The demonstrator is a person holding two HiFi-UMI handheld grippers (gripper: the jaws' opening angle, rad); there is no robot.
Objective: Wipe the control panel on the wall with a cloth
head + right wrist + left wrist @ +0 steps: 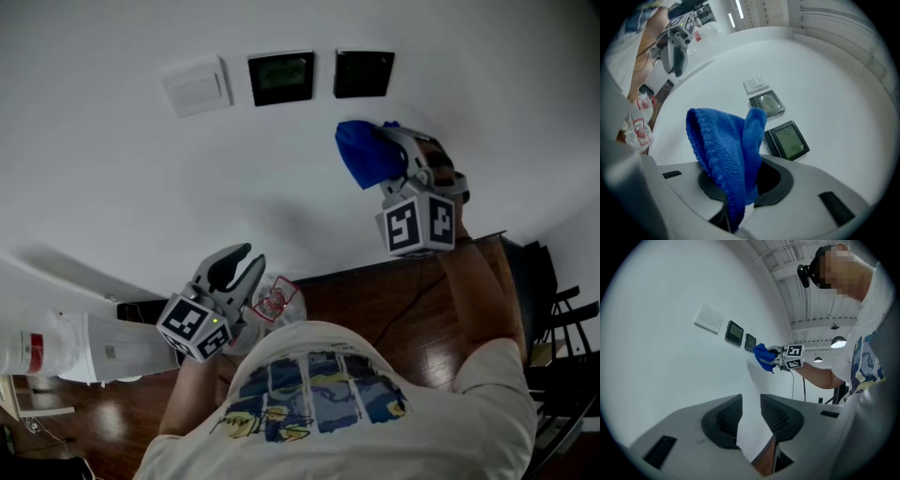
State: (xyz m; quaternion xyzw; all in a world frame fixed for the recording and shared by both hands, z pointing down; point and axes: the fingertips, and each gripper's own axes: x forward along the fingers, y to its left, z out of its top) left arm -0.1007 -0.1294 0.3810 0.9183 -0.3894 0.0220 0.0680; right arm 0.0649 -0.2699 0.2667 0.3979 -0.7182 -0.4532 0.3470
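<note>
Clamps cloth [723, 145] in right gripper [740, 187], jaws tight on it, just below nearer panel [364, 73] of 2 on wall [112, 169], not touching. Holds left gripper [751, 416] low, well away, jaws slightly apart, empty.

Head view downward, all views share wall [94, 150]

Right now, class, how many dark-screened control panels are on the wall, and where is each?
2. One panel sits mid-row, beside the white switch plate; the other panel ends the row, nearest the blue cloth. None seems hidden.
</note>
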